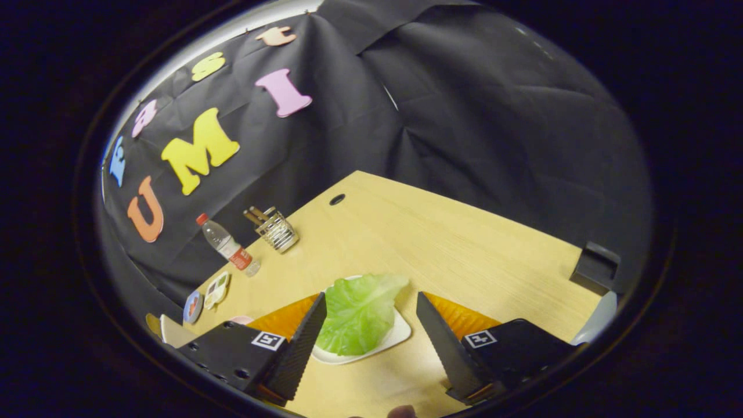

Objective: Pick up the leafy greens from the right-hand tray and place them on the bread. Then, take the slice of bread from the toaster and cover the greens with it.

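Two fingers of our gripper (371,339) stand wide apart at the bottom of the frame, grasping nothing. Between them, low centre, we see the lettuce leaf (360,312) lying on a white tray (400,334) on the wooden table (453,249). At middle left stand a water bottle (228,244) and a wire holder (277,230).

Wide bare stretch of pale wooden table (464,244) beyond my spread gripper (371,331). Obstacles I note: clear plastic bottle (227,244), wire mesh cup (277,230), black block (595,267).
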Available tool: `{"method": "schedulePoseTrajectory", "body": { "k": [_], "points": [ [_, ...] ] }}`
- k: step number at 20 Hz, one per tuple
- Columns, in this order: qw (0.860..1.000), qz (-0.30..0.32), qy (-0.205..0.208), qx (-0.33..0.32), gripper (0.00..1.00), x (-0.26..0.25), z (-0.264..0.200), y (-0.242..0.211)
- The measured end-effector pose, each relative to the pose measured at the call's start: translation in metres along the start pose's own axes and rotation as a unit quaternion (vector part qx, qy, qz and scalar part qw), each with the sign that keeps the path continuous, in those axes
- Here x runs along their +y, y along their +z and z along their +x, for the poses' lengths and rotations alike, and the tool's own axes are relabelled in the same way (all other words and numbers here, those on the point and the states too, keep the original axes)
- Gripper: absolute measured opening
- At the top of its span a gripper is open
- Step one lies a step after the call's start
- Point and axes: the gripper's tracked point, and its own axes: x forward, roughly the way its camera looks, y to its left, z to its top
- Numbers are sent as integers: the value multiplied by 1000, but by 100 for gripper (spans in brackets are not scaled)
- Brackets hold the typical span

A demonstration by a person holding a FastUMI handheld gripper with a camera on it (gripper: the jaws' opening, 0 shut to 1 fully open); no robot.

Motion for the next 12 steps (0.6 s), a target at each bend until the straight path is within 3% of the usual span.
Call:
{"method": "schedulePoseTrajectory", "body": {
  "k": [8,10,11,12],
  "points": [
    [999,50,-13,13,93,-9,48,3],
    [997,69,-8,18,76,-10,55,3],
    [997,79,-6,18,76,-12,56,4],
    [996,85,-11,19,70,-13,59,5]
  ]
}}
